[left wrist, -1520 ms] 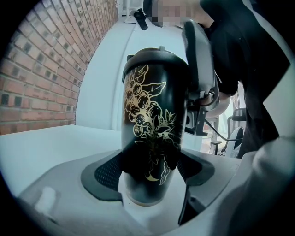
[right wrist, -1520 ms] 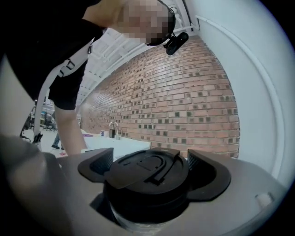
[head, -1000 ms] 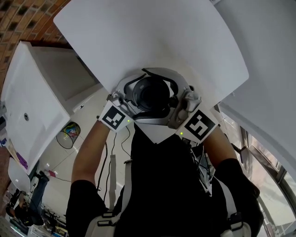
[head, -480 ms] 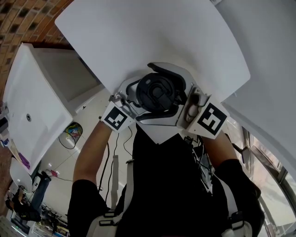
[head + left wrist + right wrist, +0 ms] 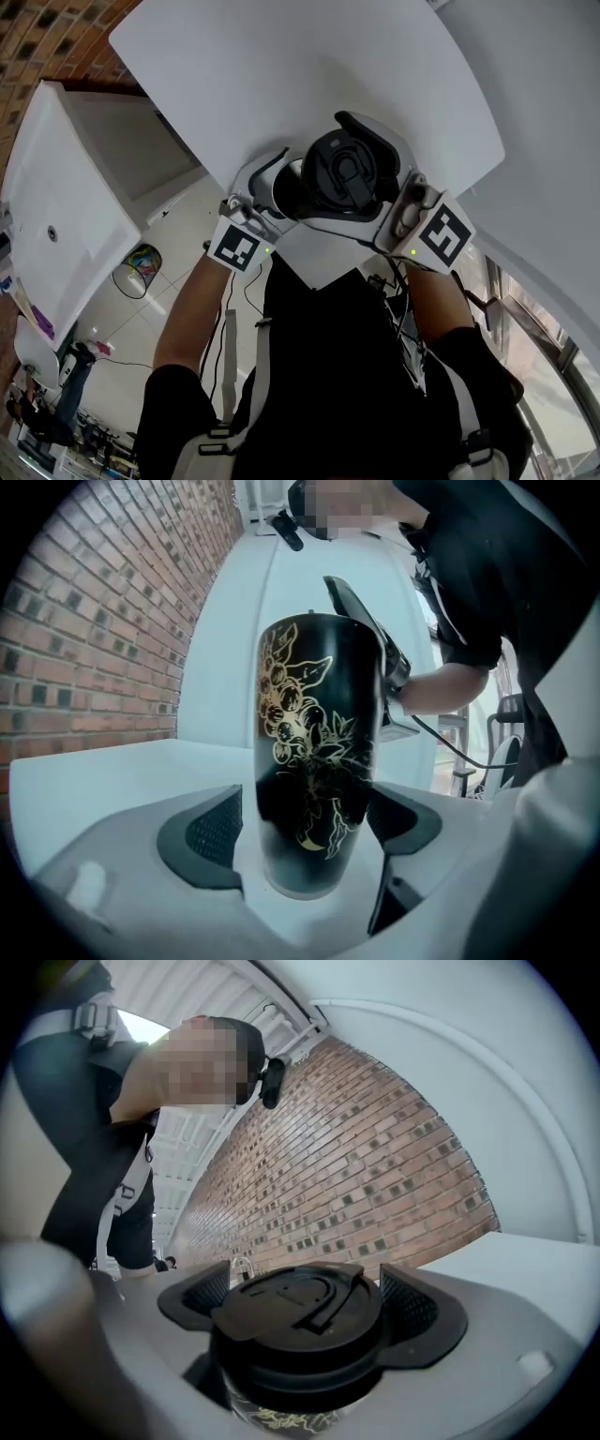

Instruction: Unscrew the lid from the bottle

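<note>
A black bottle [image 5: 319, 761] with a gold flower print stands upright between the jaws of my left gripper [image 5: 305, 822]. Those jaws are opening: the left pad [image 5: 211, 832] stands clear of the bottle, while the right pad sits close beside it. Whether the bottle rests on anything is hidden. The black lid [image 5: 300, 1312], with its flip tab, sits on top of the bottle, and my right gripper [image 5: 305, 1302] is shut on it from both sides. In the head view the lid [image 5: 347, 173] faces the camera at the edge of the white table [image 5: 281, 75].
A brick wall [image 5: 375, 1166] stands behind the table. A white cabinet [image 5: 56, 206] is at the left, with floor and clutter below it. The person's black-clad torso [image 5: 337, 375] is close behind both grippers.
My right gripper has swung right and up with the lid, which has turned with it. The left gripper has barely moved.
</note>
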### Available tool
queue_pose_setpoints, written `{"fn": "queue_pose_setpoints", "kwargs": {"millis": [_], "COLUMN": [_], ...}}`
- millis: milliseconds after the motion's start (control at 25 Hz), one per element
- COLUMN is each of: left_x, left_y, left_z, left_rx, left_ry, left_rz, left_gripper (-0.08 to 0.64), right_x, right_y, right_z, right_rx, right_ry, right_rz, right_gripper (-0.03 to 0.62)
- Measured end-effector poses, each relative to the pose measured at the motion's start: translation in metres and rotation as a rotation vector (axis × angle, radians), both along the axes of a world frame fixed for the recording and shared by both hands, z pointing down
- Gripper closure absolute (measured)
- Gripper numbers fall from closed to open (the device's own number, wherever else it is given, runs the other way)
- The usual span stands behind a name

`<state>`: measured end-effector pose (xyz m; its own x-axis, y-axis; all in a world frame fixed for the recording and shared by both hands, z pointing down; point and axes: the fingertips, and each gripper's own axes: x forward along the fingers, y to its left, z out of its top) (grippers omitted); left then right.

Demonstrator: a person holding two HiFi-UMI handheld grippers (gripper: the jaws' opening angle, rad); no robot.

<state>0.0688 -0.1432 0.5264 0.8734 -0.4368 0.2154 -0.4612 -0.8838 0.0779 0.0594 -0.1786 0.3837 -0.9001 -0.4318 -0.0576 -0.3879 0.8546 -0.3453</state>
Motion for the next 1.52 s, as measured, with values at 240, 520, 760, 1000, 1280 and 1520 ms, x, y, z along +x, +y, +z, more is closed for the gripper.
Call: {"fn": "queue_pose_setpoints", "kwargs": {"millis": [240,520,760,1000,1280,1520], "left_x": [-0.004,-0.017,-0.025,-0.033,-0.034,-0.033], "left_y": [0.000,0.008,0.020,0.050,0.066,0.092], "left_z": [0.008,0.011,0.003,-0.028,-0.086,-0.117], "left_rx": [-0.020,-0.009,-0.027,-0.048,-0.029,-0.016], "left_ry": [-0.007,-0.046,-0.061,-0.083,-0.052,-0.031], "left_rz": [-0.025,-0.049,-0.094,-0.150,-0.227,-0.222], "left_gripper": [0.123,0.126,0.127,0.130,0.138,0.331], "right_x": [0.028,0.029,0.021,0.020,0.029,0.024], "right_y": [-0.008,0.001,0.015,0.041,0.059,0.086], "right_z": [0.009,0.008,-0.003,-0.044,-0.099,-0.117], "right_rx": [-0.017,-0.014,0.008,0.042,0.131,0.155], "right_ry": [-0.024,0.002,0.002,-0.015,-0.054,-0.068], "right_rz": [0.088,0.104,0.079,0.060,0.012,0.021], "right_gripper": [0.097,0.097,0.097,0.097,0.097,0.097]}}
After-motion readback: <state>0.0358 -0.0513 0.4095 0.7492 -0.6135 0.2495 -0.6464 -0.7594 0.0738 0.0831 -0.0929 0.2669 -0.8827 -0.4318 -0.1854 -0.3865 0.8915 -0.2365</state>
